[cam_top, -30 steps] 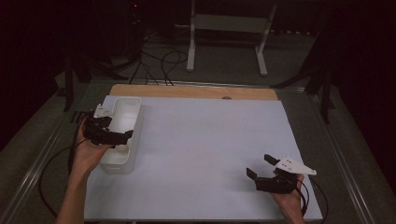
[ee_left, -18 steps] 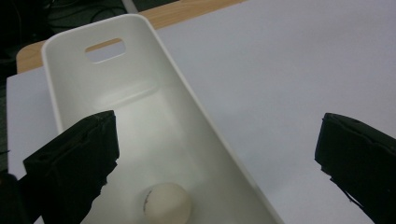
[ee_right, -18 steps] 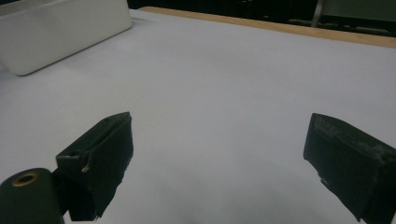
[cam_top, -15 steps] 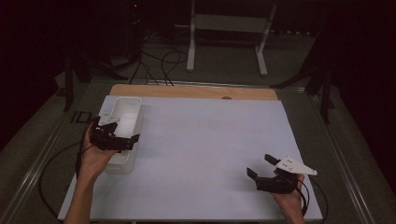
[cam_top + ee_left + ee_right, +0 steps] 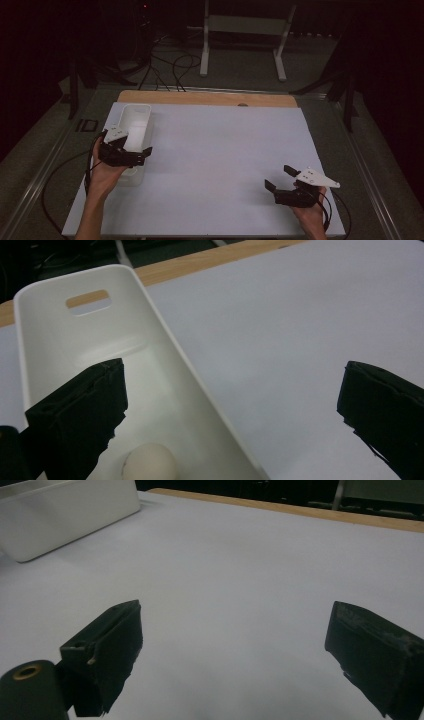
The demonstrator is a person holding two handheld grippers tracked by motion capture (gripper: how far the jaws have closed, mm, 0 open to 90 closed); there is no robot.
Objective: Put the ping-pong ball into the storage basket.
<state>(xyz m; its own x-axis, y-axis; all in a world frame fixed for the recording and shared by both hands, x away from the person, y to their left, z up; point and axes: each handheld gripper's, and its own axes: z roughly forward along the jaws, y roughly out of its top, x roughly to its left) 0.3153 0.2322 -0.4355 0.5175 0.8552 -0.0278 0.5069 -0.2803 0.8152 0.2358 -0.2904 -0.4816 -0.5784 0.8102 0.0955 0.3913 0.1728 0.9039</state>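
Left gripper [image 5: 230,410], jaws wide, straddles the bin [image 5: 165,375] wall above an egg [image 5: 149,464]; closing carelessly could crack it. Right gripper [image 5: 280,181] rests wide, empty.

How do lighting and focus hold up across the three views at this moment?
High view: dim, surroundings nearly black, the pale grey table sheet evenly lit, no glare. Left gripper view: brighter, the white plastic bin sharp, the round cream ball soft, near black fingers slightly blurred. Right gripper view: fingers fairly crisp, far wooden edge soft.
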